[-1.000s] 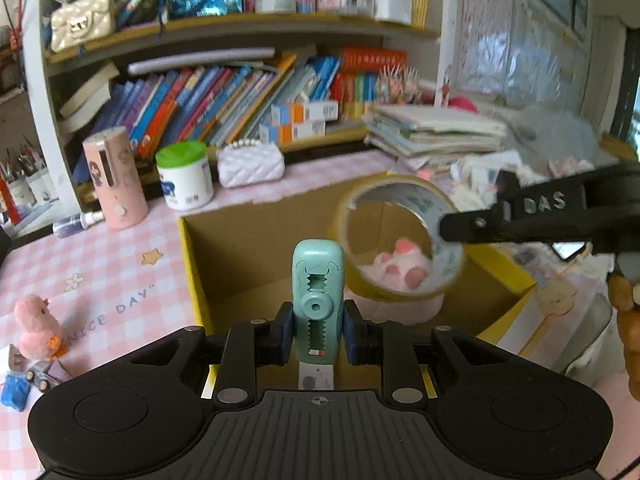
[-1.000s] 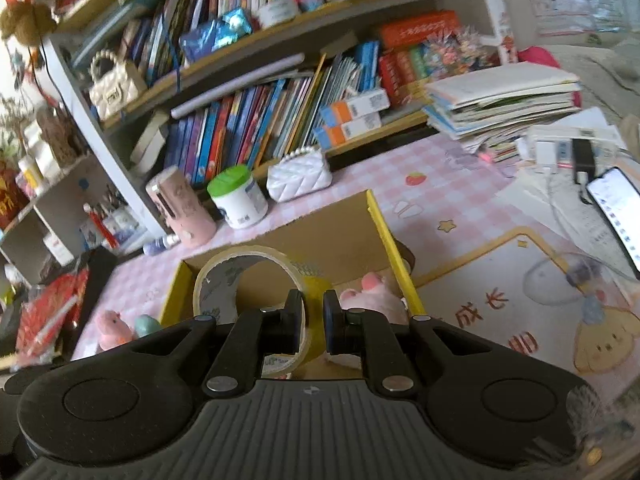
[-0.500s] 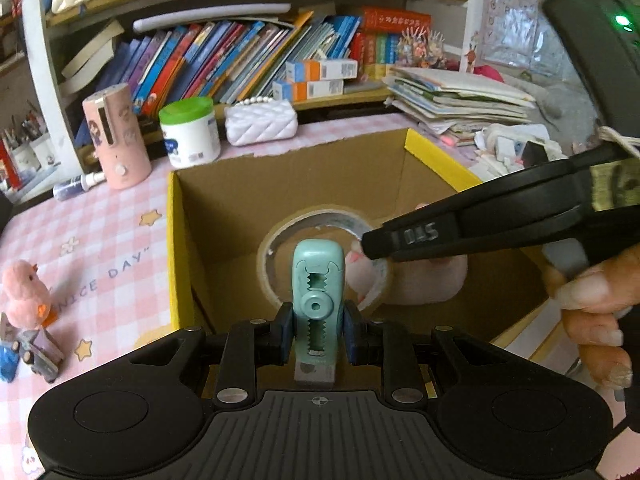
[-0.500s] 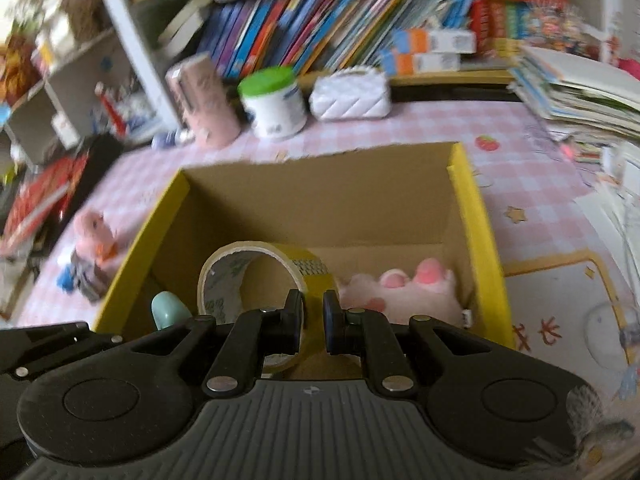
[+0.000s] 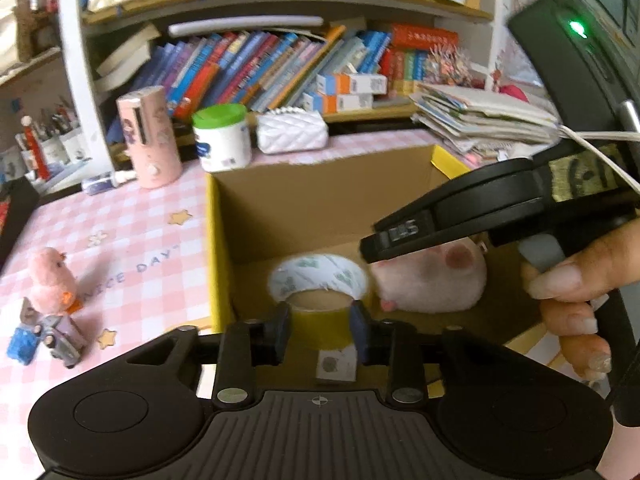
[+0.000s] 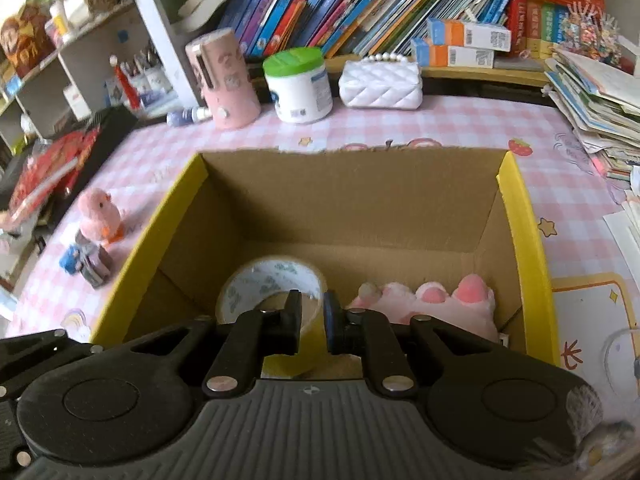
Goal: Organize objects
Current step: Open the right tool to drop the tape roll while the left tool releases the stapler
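My left gripper point(image 5: 319, 326) is opening, nothing between its jaws, while my right gripper point(image 6: 311, 320) pinches the tape roll point(image 6: 264, 286) inside the cardboard box point(image 6: 520, 220).

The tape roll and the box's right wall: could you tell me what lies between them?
A pink plush paw lies there, seen best in the right wrist view.
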The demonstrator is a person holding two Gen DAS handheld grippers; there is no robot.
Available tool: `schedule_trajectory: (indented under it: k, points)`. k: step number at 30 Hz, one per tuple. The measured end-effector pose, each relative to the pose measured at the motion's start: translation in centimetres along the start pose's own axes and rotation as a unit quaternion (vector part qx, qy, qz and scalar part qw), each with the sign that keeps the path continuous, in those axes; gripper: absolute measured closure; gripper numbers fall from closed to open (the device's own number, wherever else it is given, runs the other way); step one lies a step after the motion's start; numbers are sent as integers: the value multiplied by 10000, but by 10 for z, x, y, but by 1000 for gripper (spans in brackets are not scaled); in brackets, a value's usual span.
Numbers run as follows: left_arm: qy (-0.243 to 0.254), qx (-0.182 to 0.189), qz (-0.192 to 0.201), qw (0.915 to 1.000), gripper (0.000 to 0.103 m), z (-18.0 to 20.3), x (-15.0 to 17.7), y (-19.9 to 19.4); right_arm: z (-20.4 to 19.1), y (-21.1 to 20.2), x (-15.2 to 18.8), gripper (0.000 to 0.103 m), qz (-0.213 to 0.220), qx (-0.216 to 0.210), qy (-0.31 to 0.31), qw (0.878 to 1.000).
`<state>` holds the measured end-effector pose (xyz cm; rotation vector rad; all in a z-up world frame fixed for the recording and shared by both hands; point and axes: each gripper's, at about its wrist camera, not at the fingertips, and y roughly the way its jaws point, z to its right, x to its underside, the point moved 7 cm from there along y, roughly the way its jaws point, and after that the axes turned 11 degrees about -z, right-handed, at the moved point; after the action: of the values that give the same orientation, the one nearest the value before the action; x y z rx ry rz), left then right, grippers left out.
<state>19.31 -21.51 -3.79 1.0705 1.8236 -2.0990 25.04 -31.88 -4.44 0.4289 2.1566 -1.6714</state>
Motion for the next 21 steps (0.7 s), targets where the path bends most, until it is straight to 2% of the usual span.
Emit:
schedule_trajectory:
  k: [2,4,6,8,9,10,11,15,17,21]
  points:
    - [-53,-60,120,9999,65,-4,-1,-9,1,-8,-1,88,156,12,80,9998]
    - [-90,-86,243,9996,55,-7,-1,-19,3,-19,0,83,356,59,133,9993]
    - [-127,-139,407,9990,48,-10,0,-29,5,-31,2,82,560,146,189,9981]
    - [-141,-214,541,9982,35,-14,1,-39,7,-42,7,79,752,239,234,9966]
    - [-155,-281,598,9977,24,-15,1,-43,8,-49,10,77,869,311,262,9954]
    - [-165,-346,676,9970,21,-17,3,-47,8,-56,14,69,987,403,279,9939]
    - [-162,-381,744,9964,20,-18,5,-51,9,-63,18,62,1129,523,289,9918]
    - [-161,-371,892,9952,17,-20,15,-66,9,-89,37,49,1638,969,305,9812]
    - [-125,-346,931,9950,17,-20,20,-71,10,-99,49,45,1760,1105,393,9774]
    - [-52,-264,932,9953,17,-19,32,-76,10,-110,75,45,1816,1427,562,9713]
